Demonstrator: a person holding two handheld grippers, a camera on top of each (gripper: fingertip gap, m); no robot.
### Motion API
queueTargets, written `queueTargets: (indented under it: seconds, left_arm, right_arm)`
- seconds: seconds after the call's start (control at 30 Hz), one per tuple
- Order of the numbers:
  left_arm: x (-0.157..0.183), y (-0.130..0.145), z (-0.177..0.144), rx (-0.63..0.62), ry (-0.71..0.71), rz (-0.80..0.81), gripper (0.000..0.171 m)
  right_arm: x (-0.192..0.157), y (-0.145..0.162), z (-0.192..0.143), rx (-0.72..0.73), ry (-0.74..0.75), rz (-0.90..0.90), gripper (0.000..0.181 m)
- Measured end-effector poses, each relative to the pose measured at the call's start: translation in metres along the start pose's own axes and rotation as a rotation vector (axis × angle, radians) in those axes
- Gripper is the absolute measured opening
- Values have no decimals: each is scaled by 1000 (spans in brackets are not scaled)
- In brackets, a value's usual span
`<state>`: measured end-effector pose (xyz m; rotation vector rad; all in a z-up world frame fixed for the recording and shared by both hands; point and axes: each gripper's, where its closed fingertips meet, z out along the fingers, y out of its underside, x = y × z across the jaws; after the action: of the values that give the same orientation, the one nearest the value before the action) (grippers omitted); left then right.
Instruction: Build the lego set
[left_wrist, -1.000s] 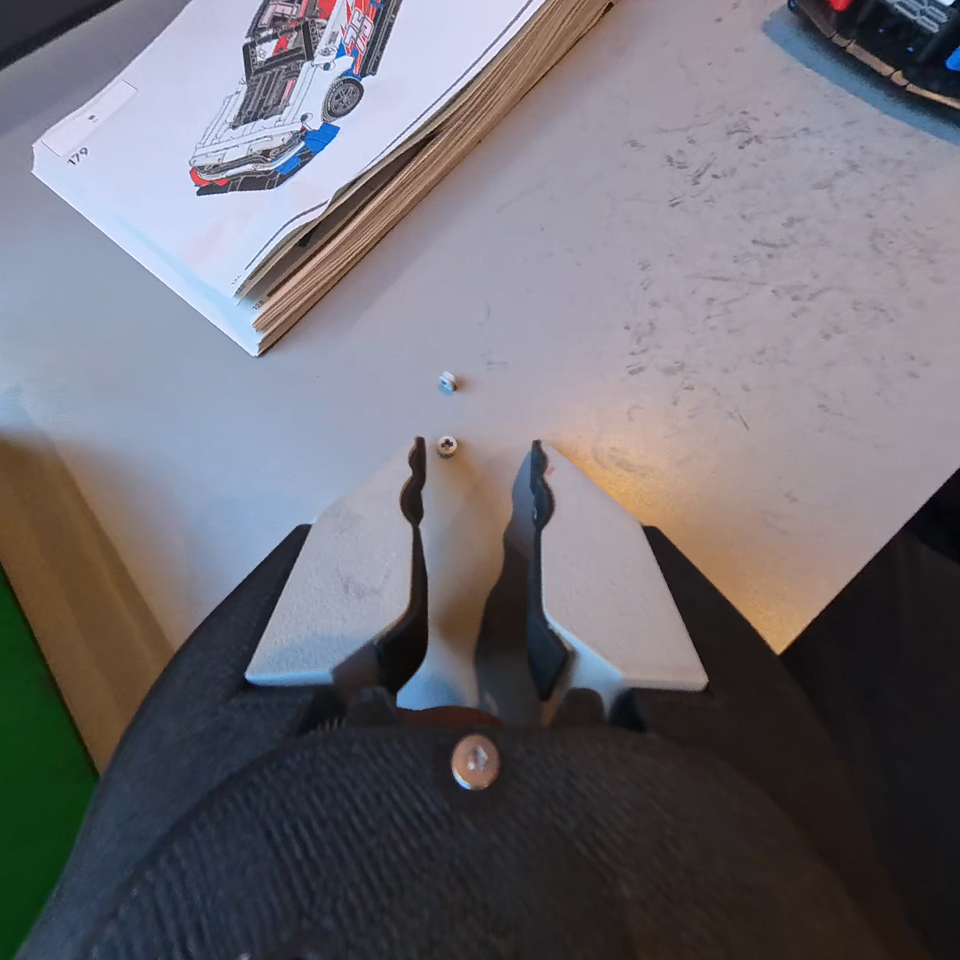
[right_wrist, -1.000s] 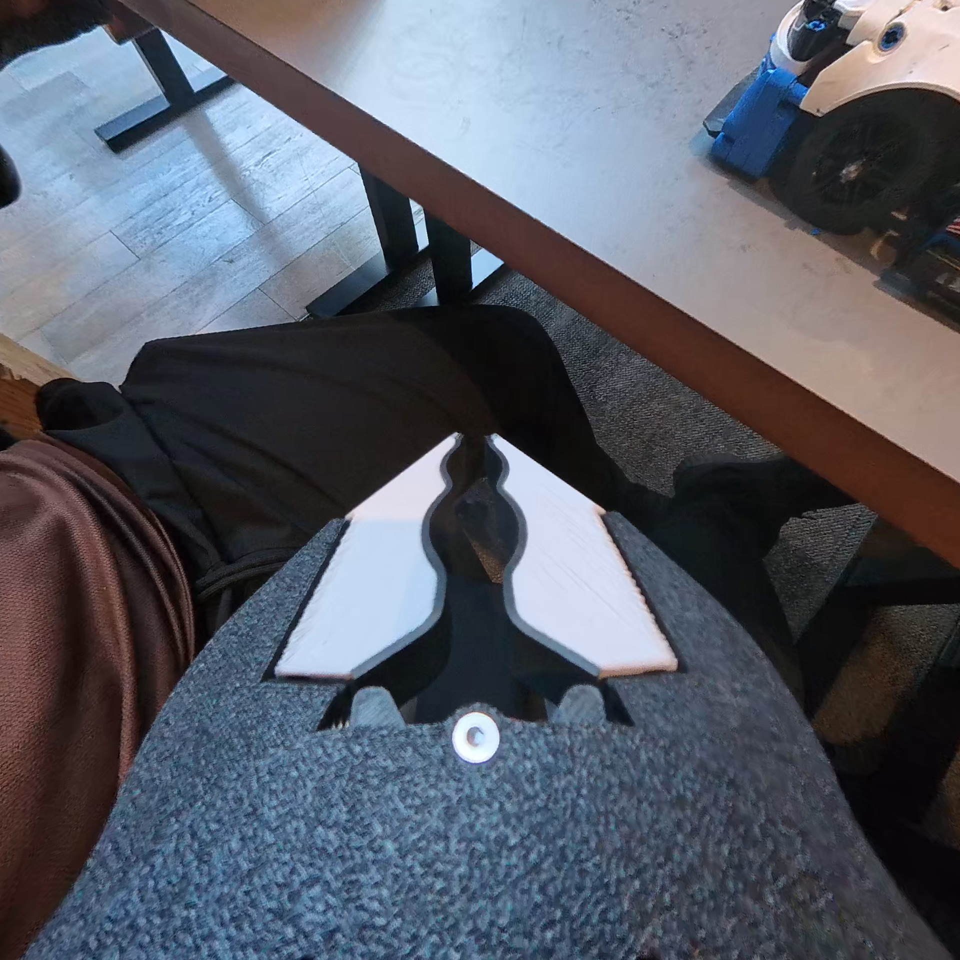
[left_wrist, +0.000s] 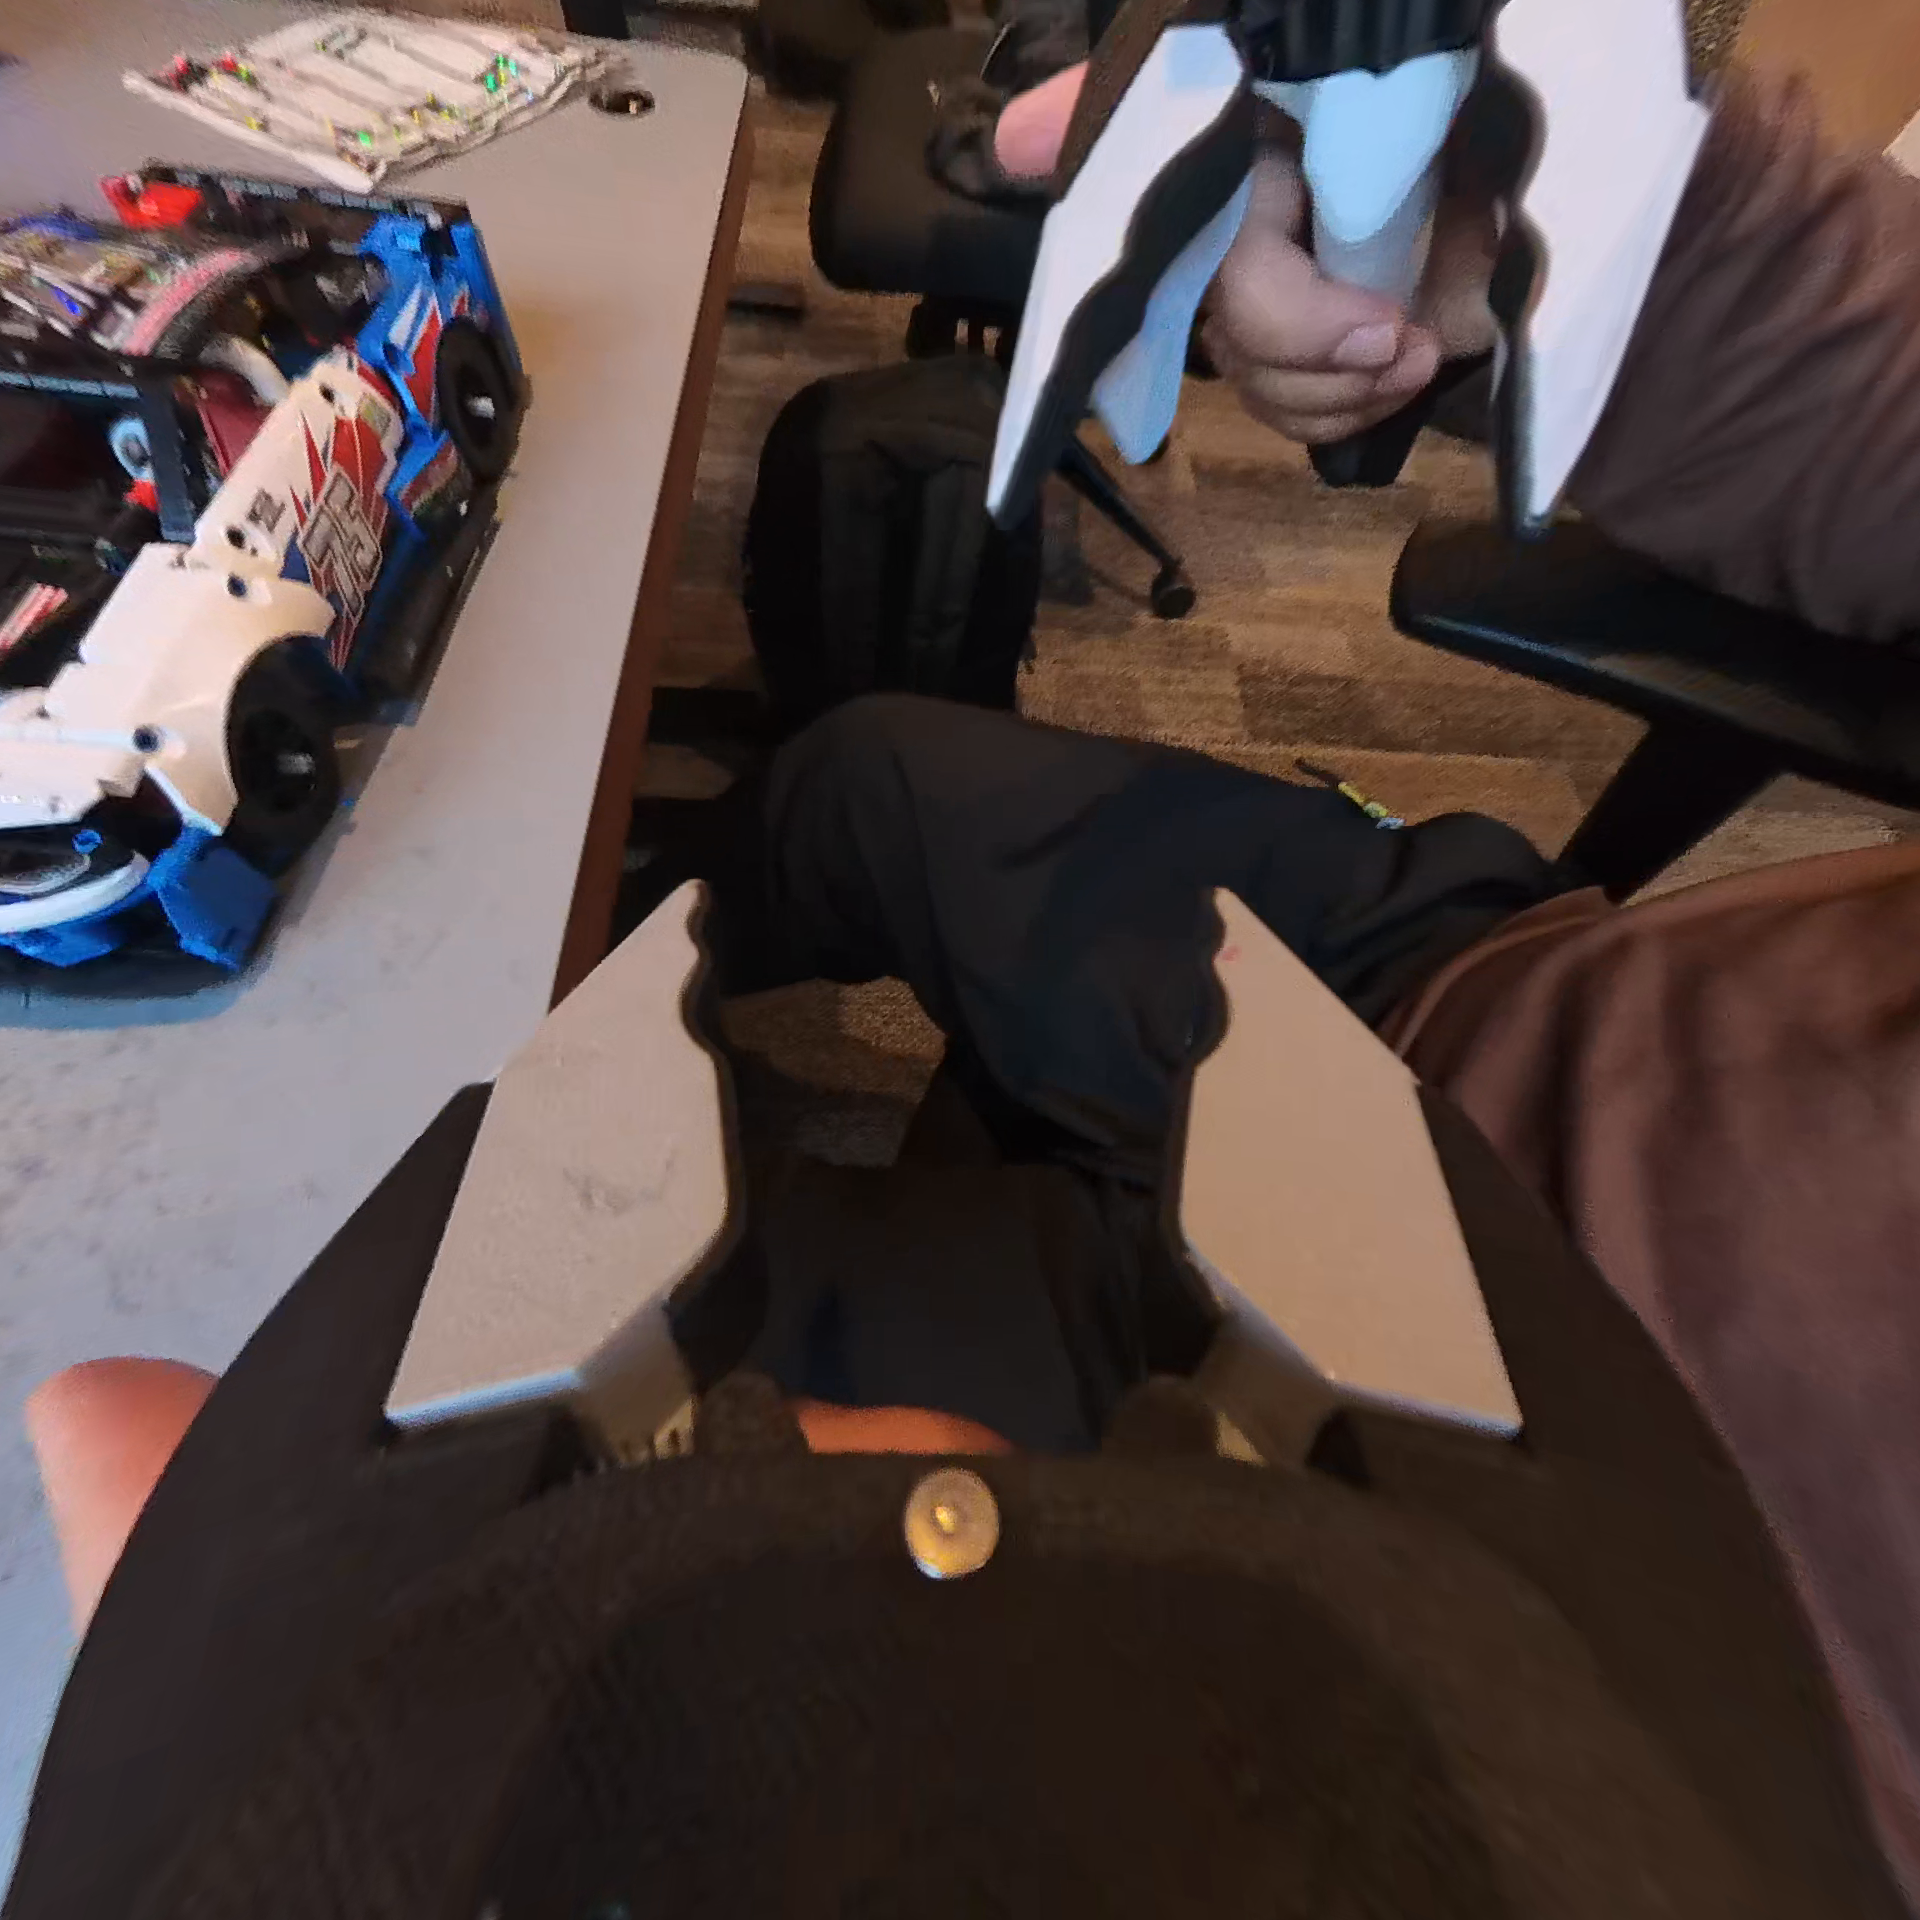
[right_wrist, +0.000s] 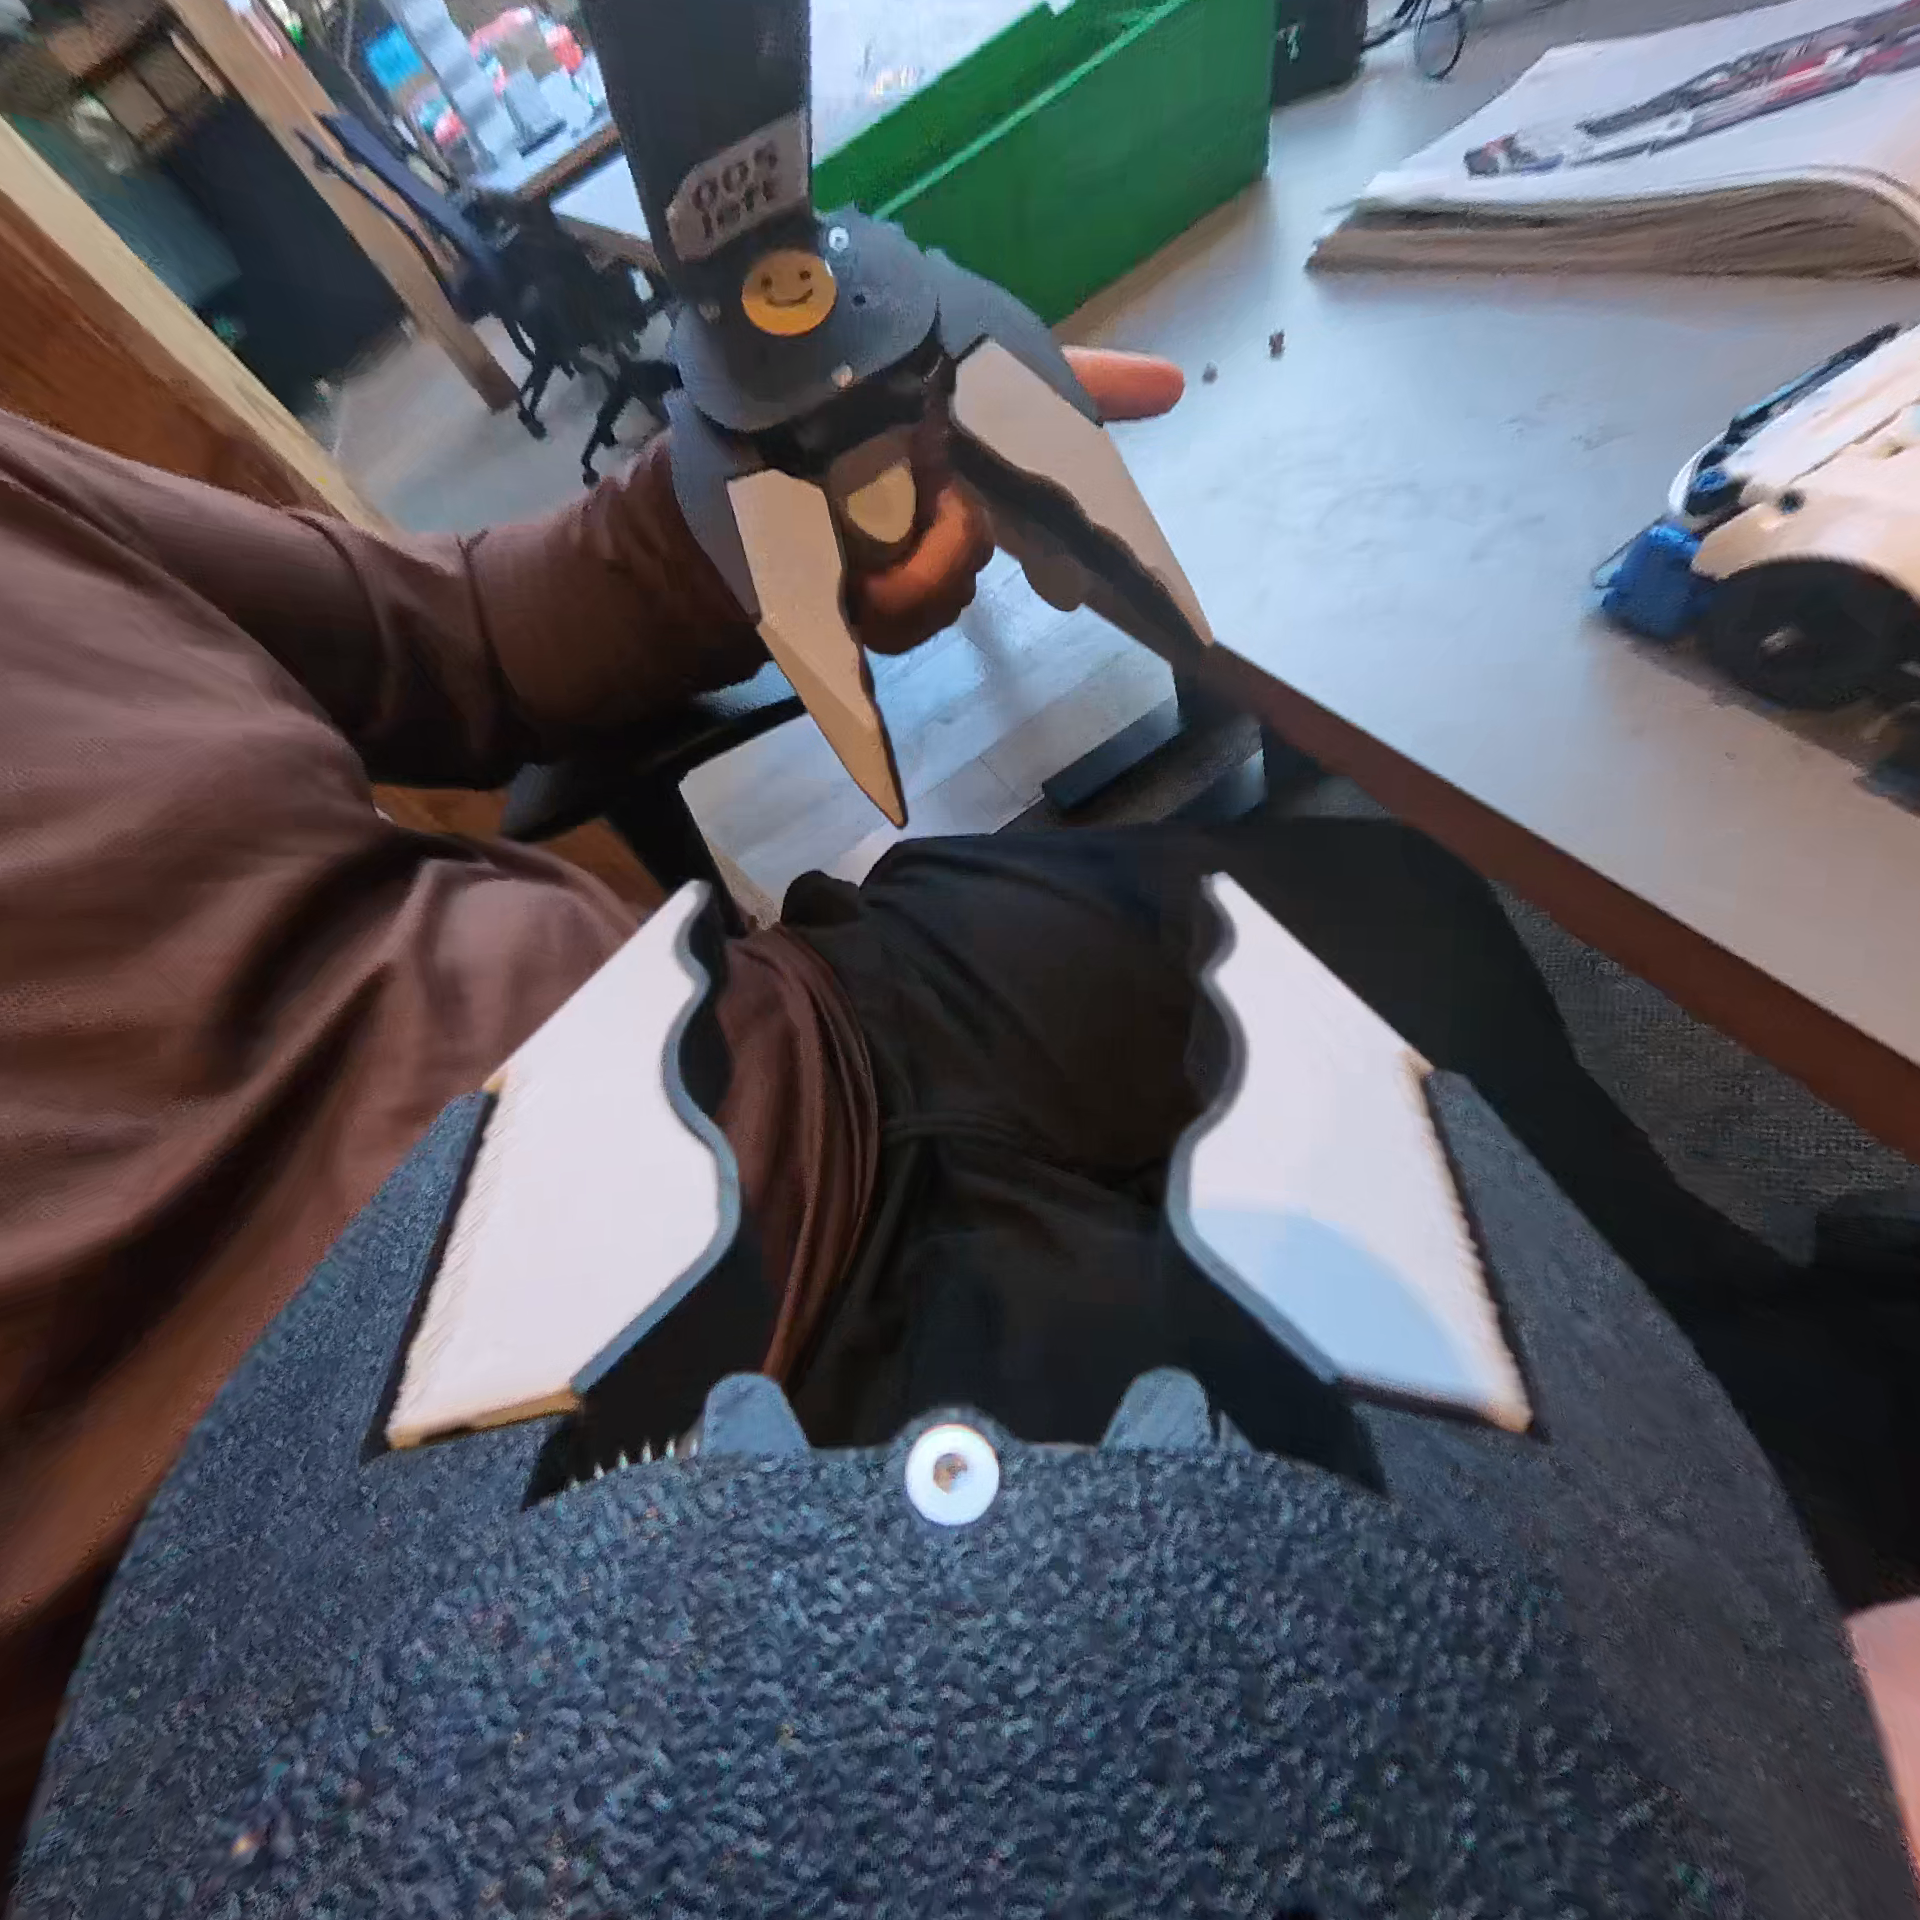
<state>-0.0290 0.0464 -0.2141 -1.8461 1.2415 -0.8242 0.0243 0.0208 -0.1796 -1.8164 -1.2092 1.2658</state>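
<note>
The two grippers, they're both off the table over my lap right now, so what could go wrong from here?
1. The left gripper and right gripper face each other, both open and empty; swinging back, their fingers could clash.
2. The lego car sits close to the table edge; a returning gripper might knock it off.
3. Two tiny loose pieces lie on the table and could be swept away.

Grey table (left_wrist: 343, 1091) with a brown edge, occupying the left of the left wrist view and the right of the right wrist view. On it: a white, blue and red lego car (left_wrist: 239, 582) at mid-left, a sheet of small parts (left_wrist: 374, 88) at upper left. Also a thick open instruction book (right_wrist: 1662, 197) at upper right, and two tiny dark pieces (right_wrist: 1242, 353) near the upper middle.
</note>
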Motion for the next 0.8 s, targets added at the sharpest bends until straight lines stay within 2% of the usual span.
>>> queueTargets:
  seconds: [0.07, 0.23, 0.33, 0.4, 0.43, 0.47, 0.53, 0.57, 0.6, 0.63, 0.73, 0.8]
  left_arm:
    - [-2, -5, -1, 14, -3, -5, 90]
    - [-8, -13, -11, 28, -62, 20, 98]
    - [-15, -25, -27, 87, -108, 22, 101]
    - [-24, -30, -36, 138, -152, -2, 102]
    - [-31, -30, -38, 153, -188, -15, 98]
    - [-40, -27, -39, 153, -241, -29, 81]
    - [-58, -14, -33, 120, -342, -40, 35]
    - [-63, -5, -28, 90, -376, -43, 28]
    - [-61, 7, -19, 39, -370, -32, 4]
    - [-57, 21, -10, -27, -352, -17, 0]
    - [-45, 54, 14, -159, -347, 73, 0]
    - [-44, 73, 25, -236, -381, 139, 0]
  right_arm:
    - [-1, -9, -4, 18, 13, -22, 86]
    - [0, -47, -23, 97, 122, -144, 88]
    - [-8, -76, -45, 201, 175, -221, 89]
    - [-14, -85, -56, 257, 193, -270, 89]
    - [-17, -85, -57, 273, 198, -292, 88]
    - [-17, -83, -57, 285, 213, -308, 87]
    - [-15, -71, -46, 275, 244, -345, 89]
    - [-12, -61, -37, 244, 258, -360, 89]
    - [-8, -49, -26, 201, 261, -363, 88]
    - [-6, -34, -13, 148, 248, -363, 78]
    - [-11, 24, 28, -56, 112, -418, 0]
    - [-6, 56, 48, -192, 103, -503, 0]
